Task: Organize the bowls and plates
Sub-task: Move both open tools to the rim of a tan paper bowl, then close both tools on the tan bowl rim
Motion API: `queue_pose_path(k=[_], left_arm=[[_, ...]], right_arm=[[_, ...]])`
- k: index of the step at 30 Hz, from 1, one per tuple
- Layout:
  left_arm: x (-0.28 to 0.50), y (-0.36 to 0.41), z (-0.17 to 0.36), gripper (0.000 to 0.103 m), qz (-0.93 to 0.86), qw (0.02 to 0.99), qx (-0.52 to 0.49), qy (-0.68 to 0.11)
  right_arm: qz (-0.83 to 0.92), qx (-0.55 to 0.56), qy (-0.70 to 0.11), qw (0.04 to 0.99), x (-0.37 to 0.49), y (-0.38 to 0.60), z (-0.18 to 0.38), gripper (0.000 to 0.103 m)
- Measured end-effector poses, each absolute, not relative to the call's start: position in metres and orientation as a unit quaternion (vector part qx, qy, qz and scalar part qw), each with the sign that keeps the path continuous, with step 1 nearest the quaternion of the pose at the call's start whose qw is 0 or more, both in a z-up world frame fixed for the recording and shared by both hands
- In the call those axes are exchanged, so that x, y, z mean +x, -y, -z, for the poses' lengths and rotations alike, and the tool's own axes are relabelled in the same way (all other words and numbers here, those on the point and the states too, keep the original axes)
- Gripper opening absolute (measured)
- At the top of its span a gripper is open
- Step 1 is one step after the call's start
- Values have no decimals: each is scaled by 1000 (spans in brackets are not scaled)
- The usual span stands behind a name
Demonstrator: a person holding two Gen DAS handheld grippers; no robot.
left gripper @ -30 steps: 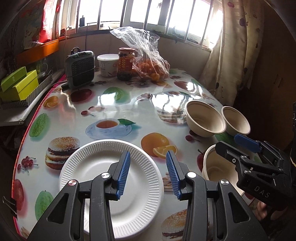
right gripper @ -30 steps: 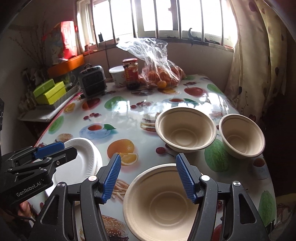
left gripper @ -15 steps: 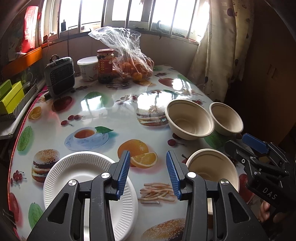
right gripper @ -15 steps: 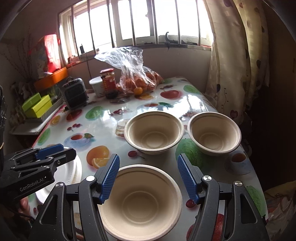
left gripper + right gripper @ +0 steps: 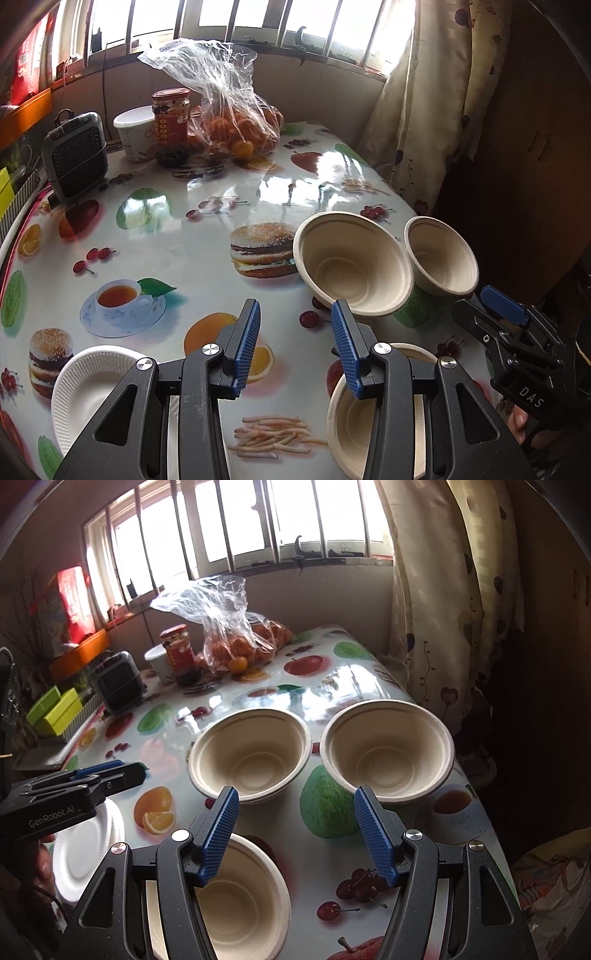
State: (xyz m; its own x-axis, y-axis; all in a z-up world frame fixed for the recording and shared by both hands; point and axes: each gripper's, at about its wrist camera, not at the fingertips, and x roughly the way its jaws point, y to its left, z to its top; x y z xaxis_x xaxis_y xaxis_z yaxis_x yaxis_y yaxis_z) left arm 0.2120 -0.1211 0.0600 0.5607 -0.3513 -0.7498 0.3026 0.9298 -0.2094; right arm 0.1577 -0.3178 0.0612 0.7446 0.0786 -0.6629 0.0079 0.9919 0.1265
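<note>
My left gripper hangs open over the printed tablecloth, nothing between its blue pads. A stack of white paper plates lies low on its left, and a beige paper bowl sits under its right finger. Two more beige bowls stand side by side beyond: the left one and the right one. My right gripper is open too, empty, above the gap before those two bowls, with the near bowl below its left finger. The white plates show at the far left.
At the table's far end stand a small dark heater, a white tub, a red-labelled jar and a clear bag of oranges. A curtain hangs past the right edge. Green boxes sit on a side shelf.
Both grippers have travelled to the right across the table. The white plates slid from under the left gripper to its lower left, and the two far bowls now lie just ahead of the right gripper.
</note>
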Motion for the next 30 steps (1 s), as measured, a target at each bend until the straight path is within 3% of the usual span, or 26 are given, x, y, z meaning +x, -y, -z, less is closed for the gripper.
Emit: queue_pose_path(k=[15,26,30], left_arm=[[264,139,-43,42,181,866,-45,-464],[279,142,-28,42,186,853,-58,-484],[282,142,-25,35,190,850,-64,-487]], right_arm=[[-55,87,-371,923,195,332,-42,65],[-78,94,-383,916,212,328,-31,49],[-81,96,-390,912,216,327,-27,37]])
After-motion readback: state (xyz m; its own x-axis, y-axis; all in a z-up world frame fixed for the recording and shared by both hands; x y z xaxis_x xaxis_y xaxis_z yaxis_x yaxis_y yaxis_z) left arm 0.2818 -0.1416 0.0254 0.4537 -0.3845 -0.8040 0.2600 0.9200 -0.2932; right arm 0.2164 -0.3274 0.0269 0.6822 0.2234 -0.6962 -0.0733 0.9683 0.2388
